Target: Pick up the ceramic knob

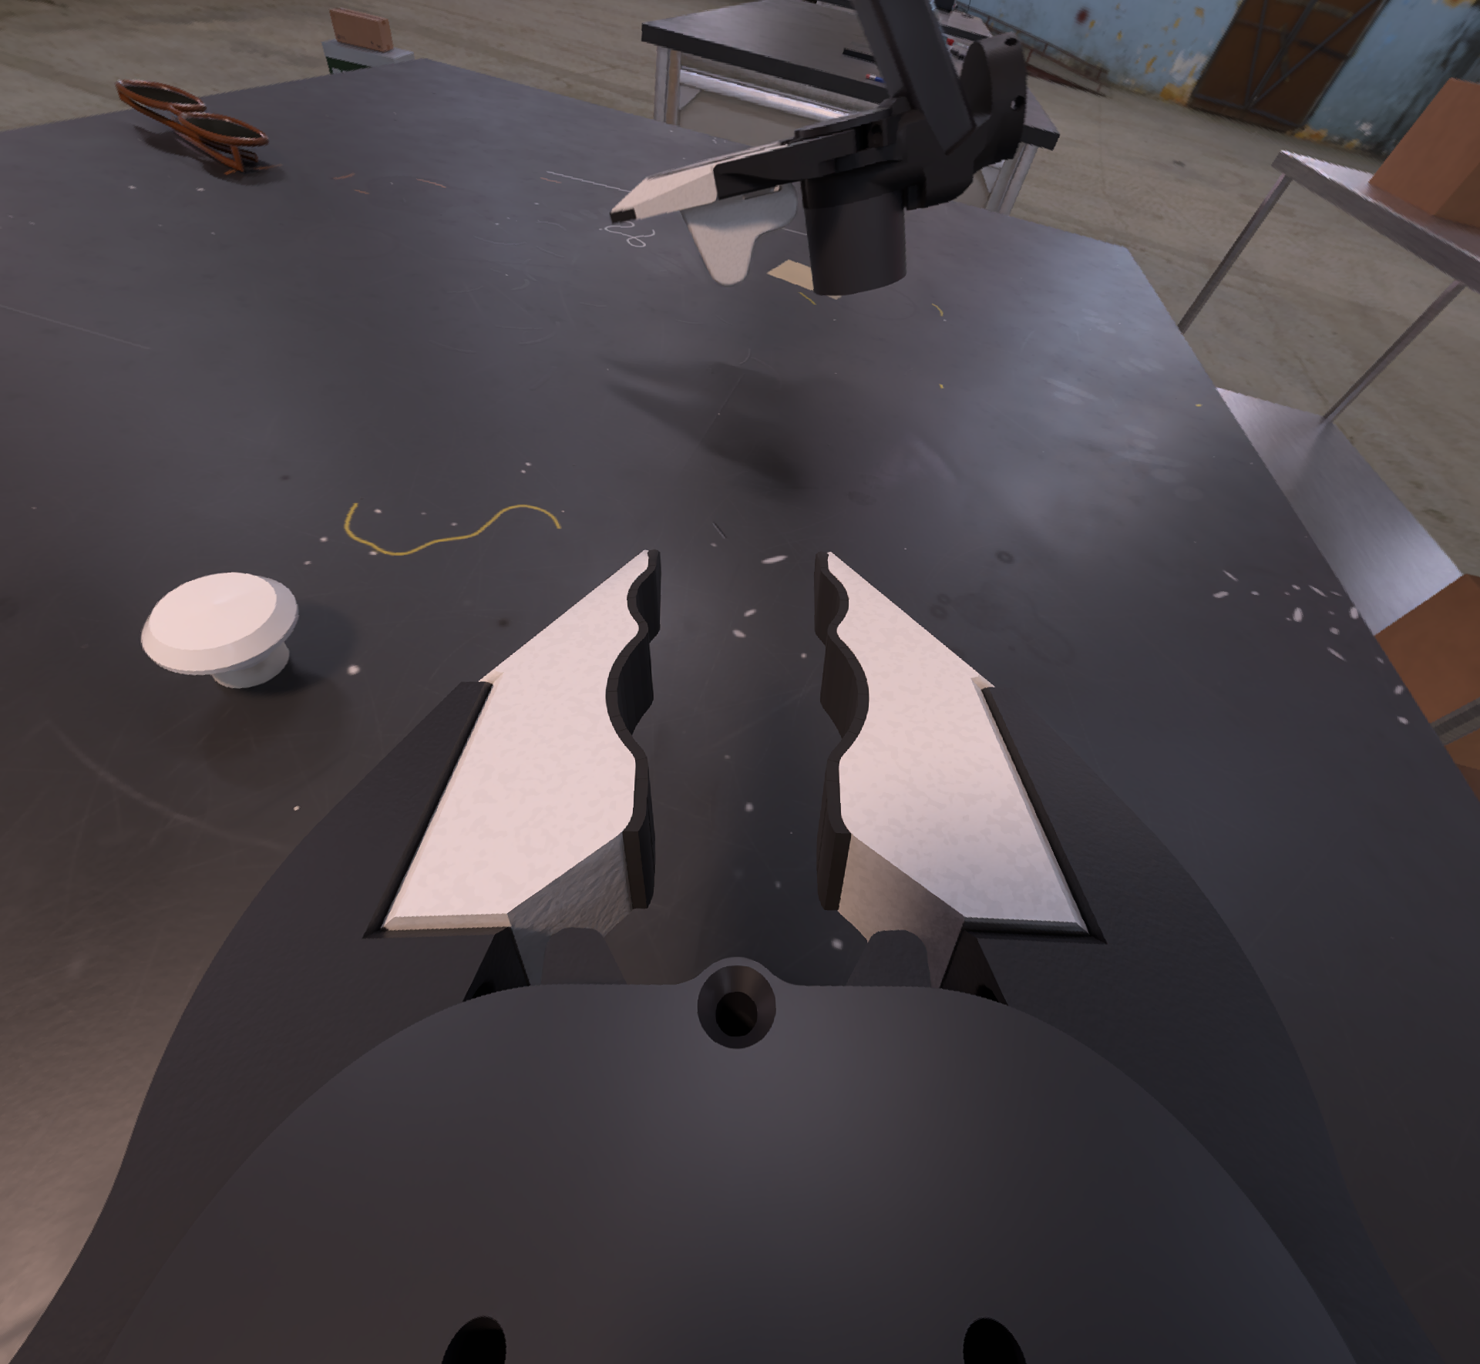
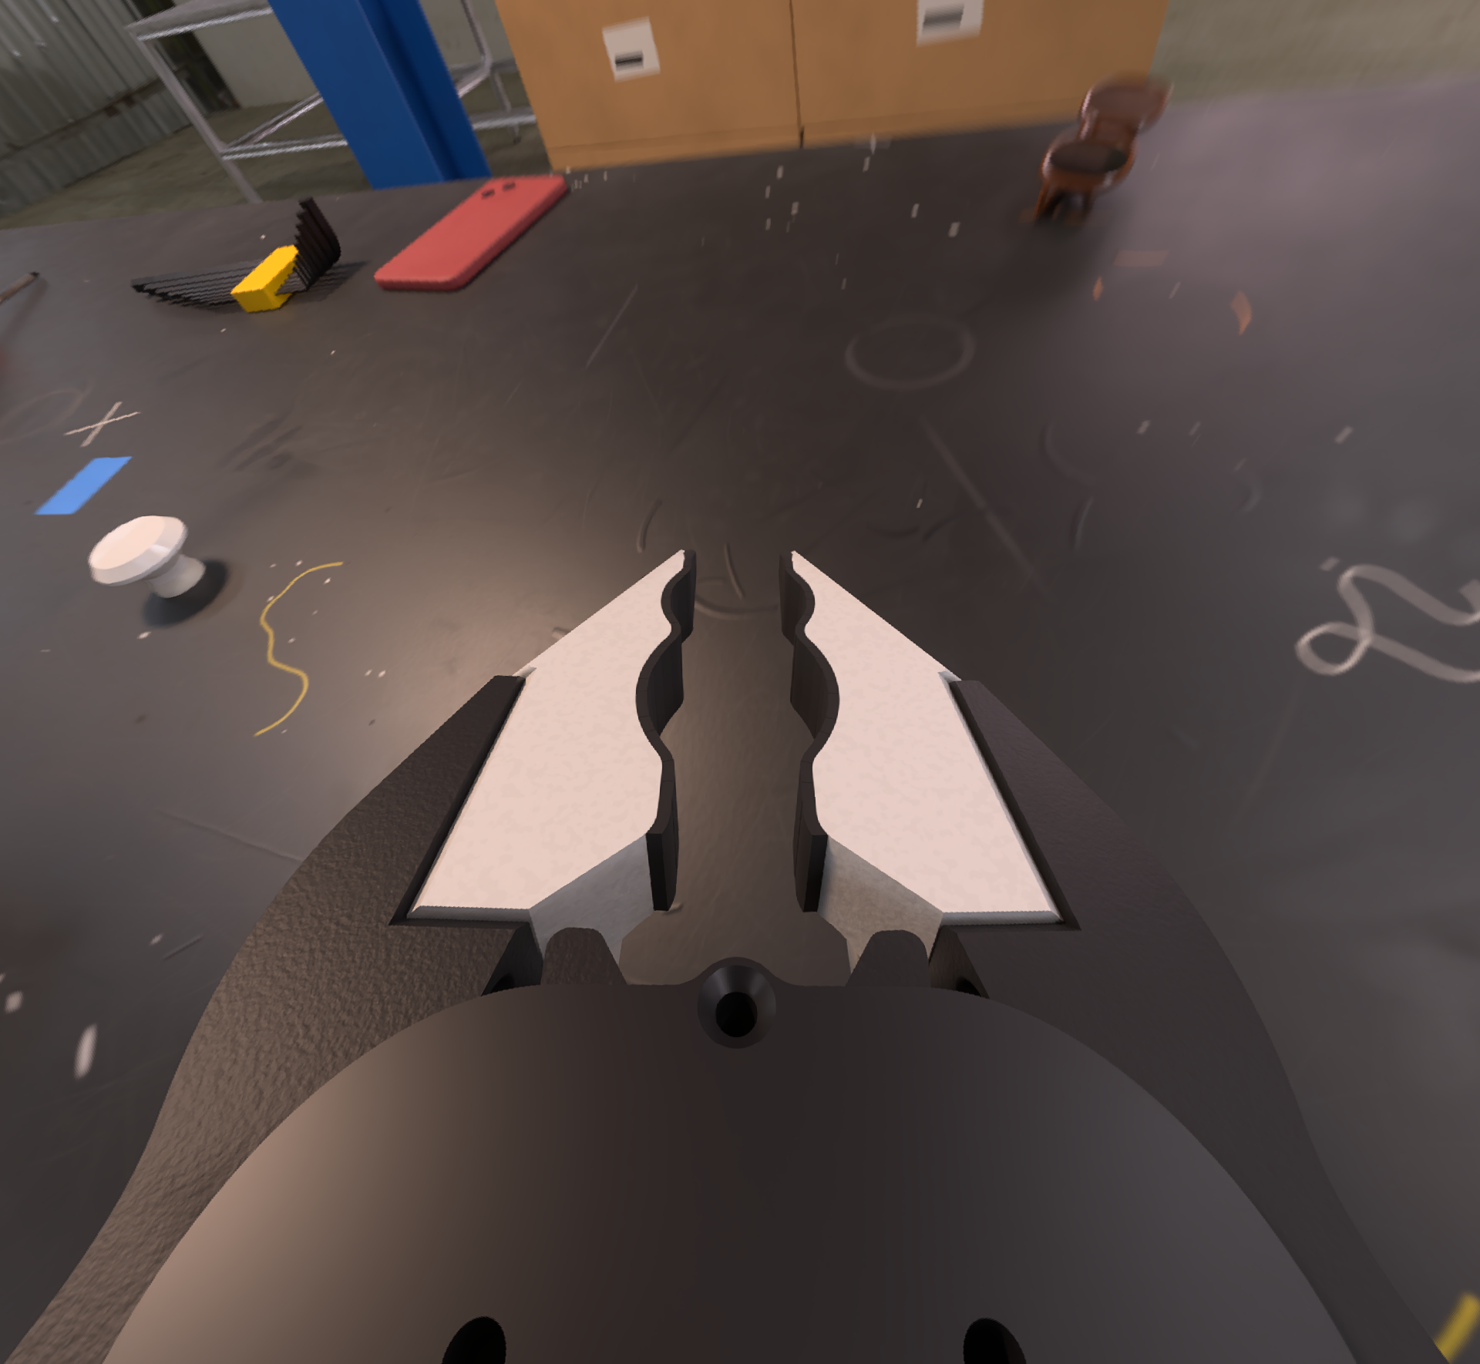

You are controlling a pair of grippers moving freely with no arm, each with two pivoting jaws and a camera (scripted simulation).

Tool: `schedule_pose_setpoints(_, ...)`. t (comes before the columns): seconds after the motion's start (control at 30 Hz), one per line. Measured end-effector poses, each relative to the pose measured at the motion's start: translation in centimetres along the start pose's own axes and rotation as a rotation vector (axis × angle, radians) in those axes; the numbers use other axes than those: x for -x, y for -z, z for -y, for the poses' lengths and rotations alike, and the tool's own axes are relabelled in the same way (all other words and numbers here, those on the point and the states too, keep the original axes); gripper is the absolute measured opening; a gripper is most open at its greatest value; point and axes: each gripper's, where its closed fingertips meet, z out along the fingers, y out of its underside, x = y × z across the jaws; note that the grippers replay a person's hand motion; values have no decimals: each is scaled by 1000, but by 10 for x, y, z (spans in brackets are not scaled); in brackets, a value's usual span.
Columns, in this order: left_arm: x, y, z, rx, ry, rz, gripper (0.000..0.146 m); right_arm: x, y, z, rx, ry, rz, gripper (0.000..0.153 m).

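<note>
The white ceramic knob [image 1: 220, 627] stands on the dark table, cap tilted up, to the left of my left gripper [image 1: 737, 561]. That gripper is open and empty, above the table, apart from the knob. In the right wrist view the knob [image 2: 144, 553] is at the far left, well away from my right gripper [image 2: 738, 561], which is open and empty above the table. The right gripper also shows in the left wrist view [image 1: 841, 181], hovering over the far middle of the table.
Brown sunglasses [image 1: 192, 122] lie at the far left corner; they also show in the right wrist view [image 2: 1093, 153]. A red phone case [image 2: 472, 233] and a black hex key set with a yellow holder [image 2: 256, 269] lie at the far edge. Cardboard boxes [image 2: 801, 12] stand beyond.
</note>
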Motion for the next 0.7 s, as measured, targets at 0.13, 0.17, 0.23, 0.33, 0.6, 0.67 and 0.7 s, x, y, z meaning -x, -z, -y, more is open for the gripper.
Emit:
schedule_pose_setpoints(0.13, 2, 1, 0, 0, -14, 14, 38, 14, 13, 28, -173, 158, -31, 27)
schedule_pose_setpoints(0.17, 3, 1, 0, -1, -15, 18, 38, 20, 16, 32, -209, 187, -25, 28)
schedule_pose_setpoints(0.23, 4, 2, 1, -7, -12, 23, 38, 31, 20, 37, -250, 226, 1, 29)
schedule_pose_setpoints(0.33, 6, 4, 3, -17, -5, 28, 38, 42, 20, 36, -248, 250, 59, 33)
schedule_pose_setpoints(0.6, 11, 6, 4, -28, -4, 48, 38, 60, 19, 31, -224, 238, 180, 39)
schedule_pose_setpoints(0.67, 11, 7, 4, -31, -3, 50, 38, 63, 19, 30, -219, 249, 189, 39)
schedule_pose_setpoints(0.7, 11, 7, 5, -33, -3, 51, 38, 64, 19, 29, -217, 256, 191, 39)
